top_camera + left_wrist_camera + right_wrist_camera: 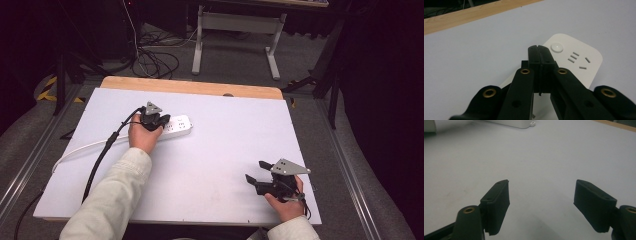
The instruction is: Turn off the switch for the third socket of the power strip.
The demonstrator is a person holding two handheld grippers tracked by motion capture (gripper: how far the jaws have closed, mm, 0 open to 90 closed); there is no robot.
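Observation:
A white power strip lies flat on the white board, left of centre, and its white cord runs off to the left. My left gripper hovers over the strip's left part. In the left gripper view my left gripper is shut with nothing between its jaws, the tips just short of the strip's round button on the power strip. My right gripper rests near the front right, open and empty. The right gripper view has my right gripper wide apart over bare board, with the power strip far off.
A wooden strip borders the board's far edge. Beyond it, on the carpet, stand a grey desk frame and a tangle of cables. A black cable trails from the left gripper over the board's left side.

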